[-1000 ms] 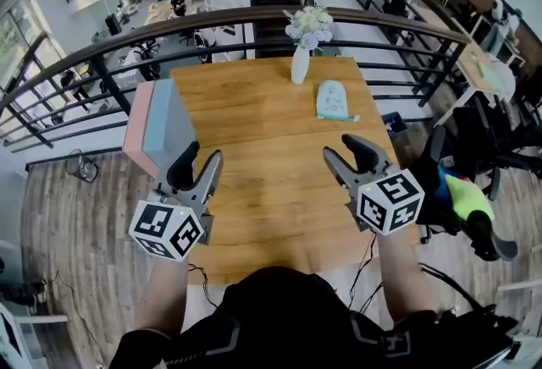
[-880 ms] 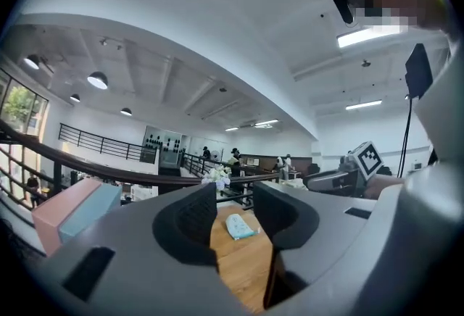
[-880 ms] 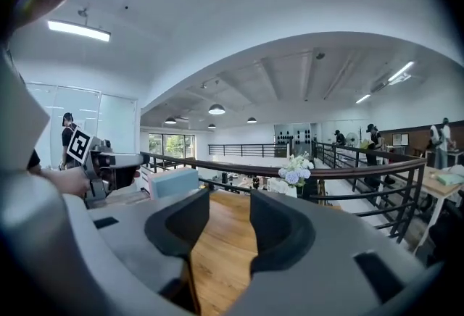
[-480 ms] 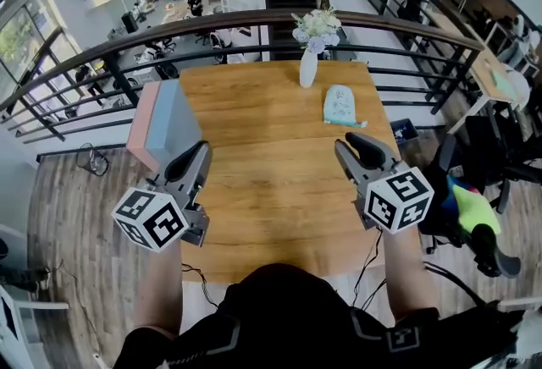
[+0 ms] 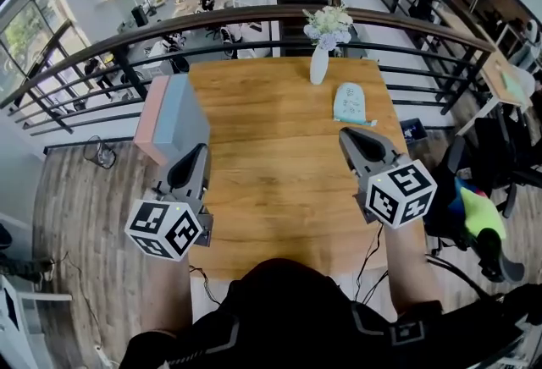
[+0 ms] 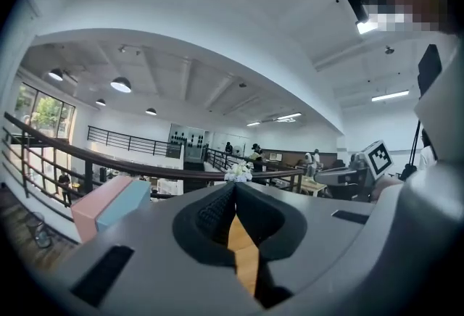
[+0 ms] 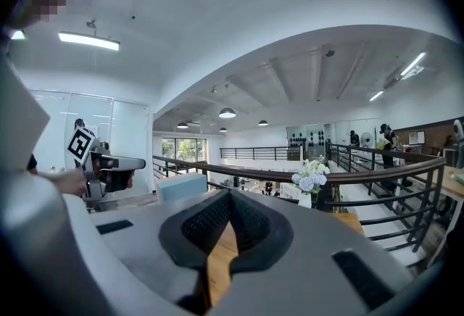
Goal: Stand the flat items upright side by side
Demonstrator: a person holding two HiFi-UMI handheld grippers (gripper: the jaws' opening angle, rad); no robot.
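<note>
Left gripper and right gripper, hand-held over the near half of the wooden tabletop, both pointing toward its far edge. Each gripper's jaws have just closed and are pressed together with nothing between them; only bare wood shows through the gap behind the pads.

A pink slab and a blue slab stand upright, face to face and touching, at the left edge of the tabletop, pink outermost. They are just beyond the left gripper's tip and slightly to its left, apart from it, and well apart from the right gripper.

A pale green pouch lies flat near the right edge, beyond the right gripper and clear of it. A white vase of pale flowers stands at the middle of the far edge.

The tabletop sits against a curved dark railing on a gallery floor of grey-brown planks. Below and beyond the railing are an open hall with desks and seated people, a staircase, large windows on the left and round ceiling lamps.
</note>
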